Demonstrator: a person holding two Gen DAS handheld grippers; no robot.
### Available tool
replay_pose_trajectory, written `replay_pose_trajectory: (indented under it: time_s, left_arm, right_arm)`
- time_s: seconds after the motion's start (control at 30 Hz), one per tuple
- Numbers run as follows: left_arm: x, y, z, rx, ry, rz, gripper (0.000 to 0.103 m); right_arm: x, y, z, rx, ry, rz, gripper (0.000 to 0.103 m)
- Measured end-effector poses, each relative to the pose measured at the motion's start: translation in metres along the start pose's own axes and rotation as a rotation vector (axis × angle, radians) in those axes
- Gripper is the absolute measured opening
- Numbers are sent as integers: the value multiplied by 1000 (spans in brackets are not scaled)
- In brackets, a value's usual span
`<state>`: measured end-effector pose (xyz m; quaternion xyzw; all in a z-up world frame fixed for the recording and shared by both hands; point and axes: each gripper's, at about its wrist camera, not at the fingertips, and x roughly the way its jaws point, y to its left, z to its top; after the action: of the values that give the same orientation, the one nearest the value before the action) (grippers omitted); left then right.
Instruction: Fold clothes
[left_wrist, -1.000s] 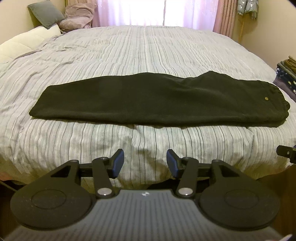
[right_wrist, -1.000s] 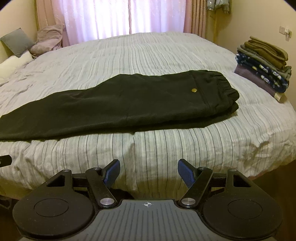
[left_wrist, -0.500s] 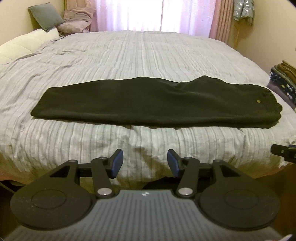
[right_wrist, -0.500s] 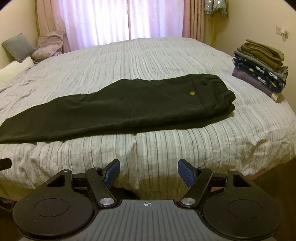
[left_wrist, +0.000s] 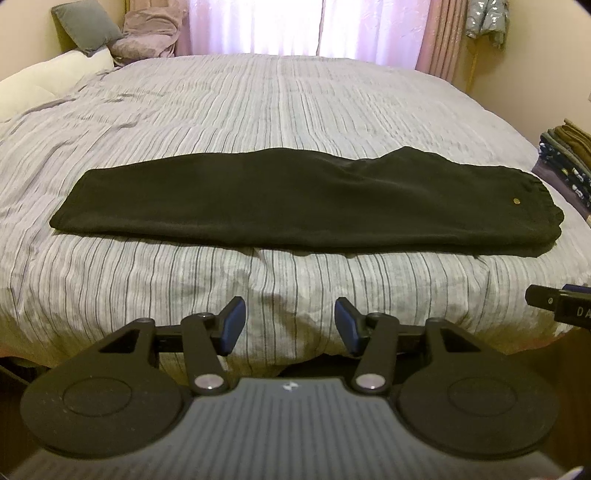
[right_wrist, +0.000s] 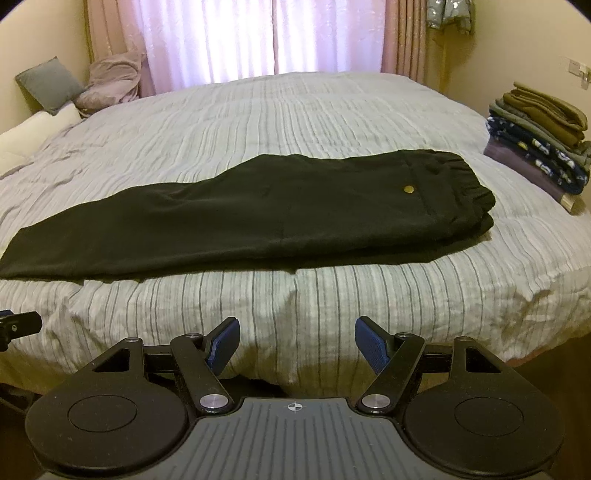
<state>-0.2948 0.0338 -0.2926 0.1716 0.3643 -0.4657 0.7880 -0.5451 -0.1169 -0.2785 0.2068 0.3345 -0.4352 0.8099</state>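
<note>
A pair of black trousers (left_wrist: 295, 199) (right_wrist: 258, 218) lies folded lengthwise across the striped bed cover, leg ends at the left, elastic waistband with a small brass button (right_wrist: 408, 189) at the right. My left gripper (left_wrist: 290, 321) is open and empty, held off the bed's near edge, well short of the trousers. My right gripper (right_wrist: 297, 341) is likewise open with nothing between its blue pads, also back from the near edge. The tip of the right gripper shows at the right rim of the left wrist view.
A stack of folded clothes (right_wrist: 543, 147) sits on the bed's right side. Pillows (left_wrist: 88, 33) and a pink bundle (right_wrist: 110, 79) lie at the far left by the curtained window. The grey striped cover (left_wrist: 295, 103) stretches wide behind the trousers.
Both views have tilted slightly upward, so the trousers sit a little lower in frame. The trousers have not moved and both grippers stay open.
</note>
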Motion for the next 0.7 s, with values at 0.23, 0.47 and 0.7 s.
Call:
replay_pose_trajectory:
  time_s: [0.23, 0.47, 0.7]
  left_arm:
    - [18, 15, 2, -69, 12, -31, 50]
    - [43, 83, 2, -366, -55, -149, 50]
    - [76, 177, -8, -754, -120, -150, 51]
  right_arm:
    - [13, 1, 6, -11, 20, -1, 72]
    - [37, -25, 12, 76, 34, -2, 72]
    - [56, -59, 26, 223, 16, 11, 72]
